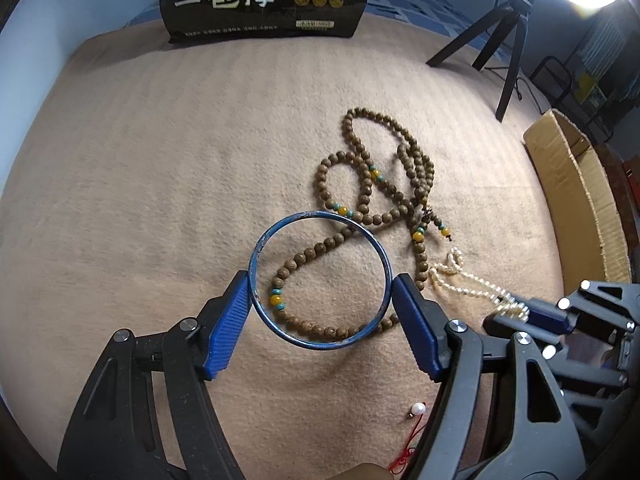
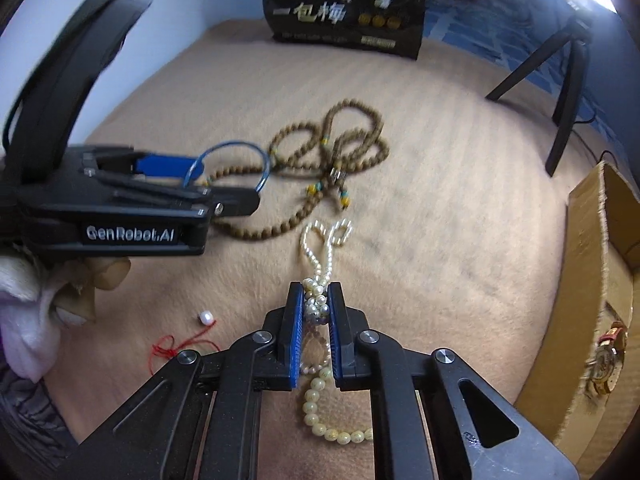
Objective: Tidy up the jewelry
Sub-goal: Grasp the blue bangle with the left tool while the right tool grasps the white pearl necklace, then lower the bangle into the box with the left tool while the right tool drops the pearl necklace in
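My left gripper (image 1: 320,286) is shut on a blue bangle (image 1: 256,264) and holds it flat just above the tan blanket. It also shows at the left of the right wrist view (image 2: 224,178). A long string of brown wooden beads (image 1: 372,184) lies coiled under and beyond the bangle. My right gripper (image 2: 316,300) is shut on a cream pearl necklace (image 2: 320,248), whose far loop trails forward on the blanket. In the left wrist view the right gripper (image 1: 508,314) sits at the lower right with the pearl necklace (image 1: 452,276).
An open cardboard box (image 2: 588,280) stands at the right edge, with a gold watch (image 2: 606,360) inside. A black snack bag (image 1: 264,0) stands at the far edge. A tripod (image 1: 504,40) stands at the far right. A red cord with one pearl (image 2: 206,317) lies near me.
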